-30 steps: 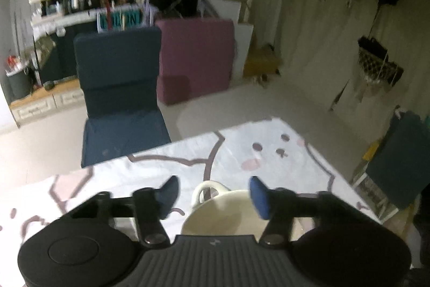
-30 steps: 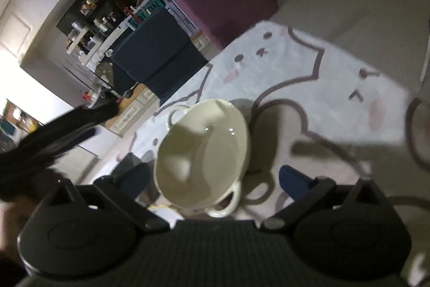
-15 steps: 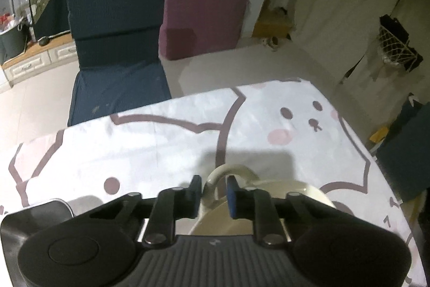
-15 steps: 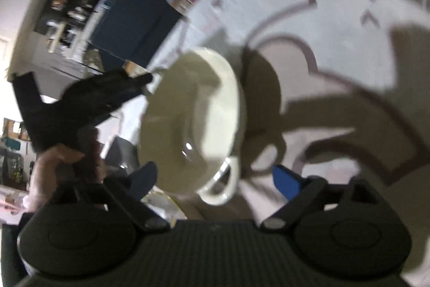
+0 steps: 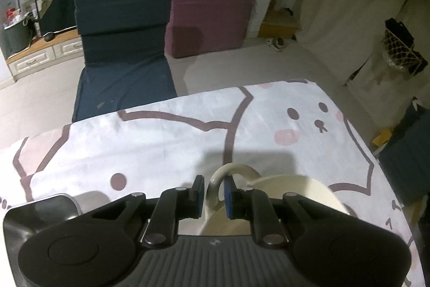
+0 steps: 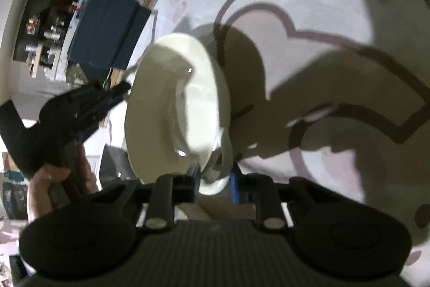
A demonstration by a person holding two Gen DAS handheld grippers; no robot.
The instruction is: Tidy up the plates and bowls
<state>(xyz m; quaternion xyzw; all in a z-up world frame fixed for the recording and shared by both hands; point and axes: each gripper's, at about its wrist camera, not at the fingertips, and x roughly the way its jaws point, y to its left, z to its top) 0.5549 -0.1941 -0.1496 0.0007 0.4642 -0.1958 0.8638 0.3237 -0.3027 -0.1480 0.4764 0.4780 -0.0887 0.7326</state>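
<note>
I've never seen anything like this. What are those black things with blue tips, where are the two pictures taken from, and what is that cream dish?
There is no robot here: a person holds a hand-held pinching tool in each hand, and each carries a camera looking along its two fingers. One picture comes from the left tool, the other from the right tool. On the table lies a white cloth with cartoon bears. On it is a cream two-handled bowl. The left tool pinches one loop handle; the right tool's jaws are closing around the opposite handle. In the right picture you also see the left tool and the person's hand holding it. Behind are a blue floor chair and a maroon cushion.
</note>
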